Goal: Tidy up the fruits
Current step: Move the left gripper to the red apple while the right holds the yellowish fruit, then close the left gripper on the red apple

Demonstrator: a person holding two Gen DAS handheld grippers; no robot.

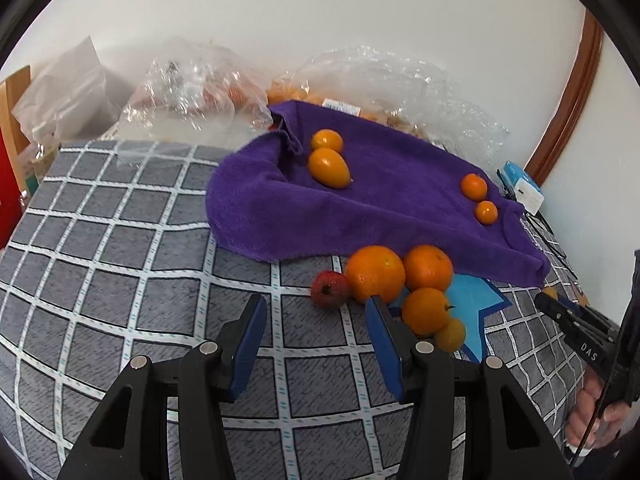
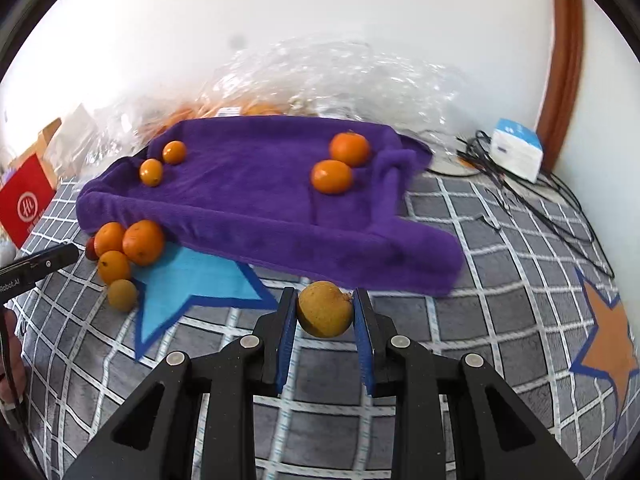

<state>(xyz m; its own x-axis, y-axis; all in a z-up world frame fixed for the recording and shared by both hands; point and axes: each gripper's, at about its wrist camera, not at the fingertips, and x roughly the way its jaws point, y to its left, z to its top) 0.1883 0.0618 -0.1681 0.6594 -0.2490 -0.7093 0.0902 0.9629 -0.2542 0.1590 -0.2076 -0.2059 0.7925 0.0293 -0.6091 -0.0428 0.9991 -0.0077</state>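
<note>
Fuzzy purple towel [image 2: 256, 208]; round, dimpled yellow fruit [image 2: 325, 310]

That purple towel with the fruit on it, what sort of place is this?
Probably a room in someone's home, not a lab: the purple towel lies on a soft checked cover, with plastic bags against a plain wall and a wooden door frame.

Bright daylight, soft shadows | white wall [image 2: 320, 8] blown out upper left, right wrist view | plastic bags [image 2: 340, 76] glare | fisheye edges bend | slight motion blur
</note>
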